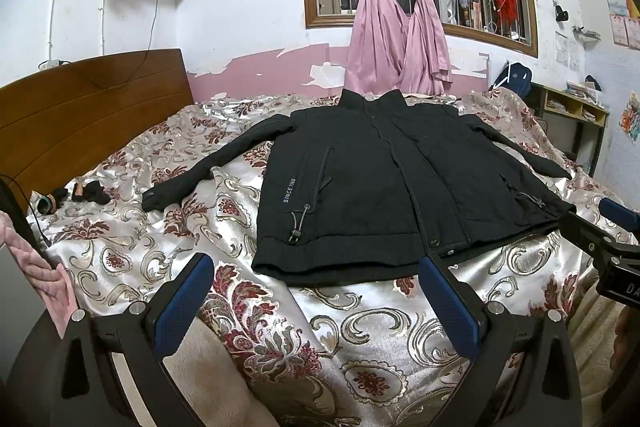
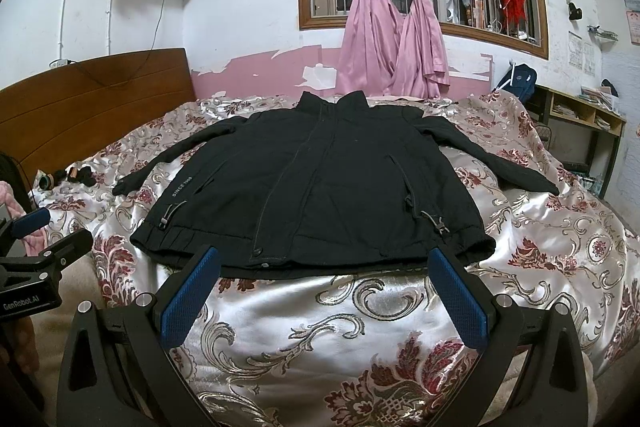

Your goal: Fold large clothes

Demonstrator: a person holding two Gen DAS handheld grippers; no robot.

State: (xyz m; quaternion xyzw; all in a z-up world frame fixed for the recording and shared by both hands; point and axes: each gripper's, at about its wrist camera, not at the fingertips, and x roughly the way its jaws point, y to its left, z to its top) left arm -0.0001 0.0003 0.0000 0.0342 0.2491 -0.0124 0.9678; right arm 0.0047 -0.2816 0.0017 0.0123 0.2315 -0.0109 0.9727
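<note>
A black jacket (image 1: 360, 179) lies flat on the bed, front up, collar toward the window, both sleeves spread out to the sides. It also shows in the right wrist view (image 2: 320, 187). My left gripper (image 1: 316, 267) is open and empty, held just short of the jacket's hem. My right gripper (image 2: 324, 259) is open and empty, also just short of the hem. The right gripper shows at the right edge of the left wrist view (image 1: 600, 227); the left gripper shows at the left edge of the right wrist view (image 2: 44, 235).
The bed has a shiny floral cover (image 1: 360, 327) and a wooden headboard (image 1: 88, 111) at the left. Small dark items (image 1: 88, 193) lie near the headboard. Pink curtains (image 1: 396, 27) hang at the window. A desk (image 1: 576, 107) stands at the right.
</note>
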